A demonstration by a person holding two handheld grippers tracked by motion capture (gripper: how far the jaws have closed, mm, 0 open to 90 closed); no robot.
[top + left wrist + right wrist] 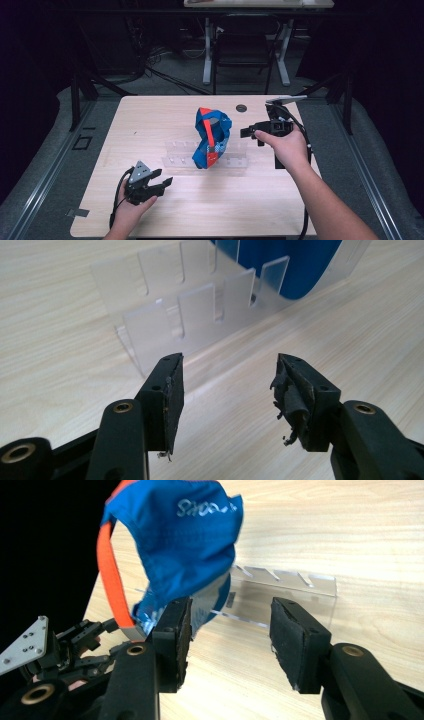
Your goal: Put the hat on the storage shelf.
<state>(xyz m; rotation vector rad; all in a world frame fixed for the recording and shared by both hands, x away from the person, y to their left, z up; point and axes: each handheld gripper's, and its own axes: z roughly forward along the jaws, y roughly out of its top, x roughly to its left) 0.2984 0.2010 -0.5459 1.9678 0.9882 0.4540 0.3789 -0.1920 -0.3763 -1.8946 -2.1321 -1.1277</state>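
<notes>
A blue cap [212, 134] with an orange strip stands upright in a clear acrylic slotted rack [175, 159] at the middle of the table. My left gripper [164, 179] rests low near the table's front left, open, pointing at the rack's left end. Its own view shows the open left gripper [227, 365] with nothing between the worn pads, the rack [200, 315] just ahead and the cap [295, 265] behind it. My right gripper [251, 136] hovers open just right of the cap. In its view the right gripper [230, 605] is empty, with the cap [185, 535] above its left jaw and the rack [285, 587] beyond.
A small dark round disc [242, 107] lies on the table behind the cap. A black block [282, 161] sits under my right hand. Beyond the table's far edge stand a chair [242, 50] and white desk legs. The left gripper [75, 640] appears low at the left of the right gripper view.
</notes>
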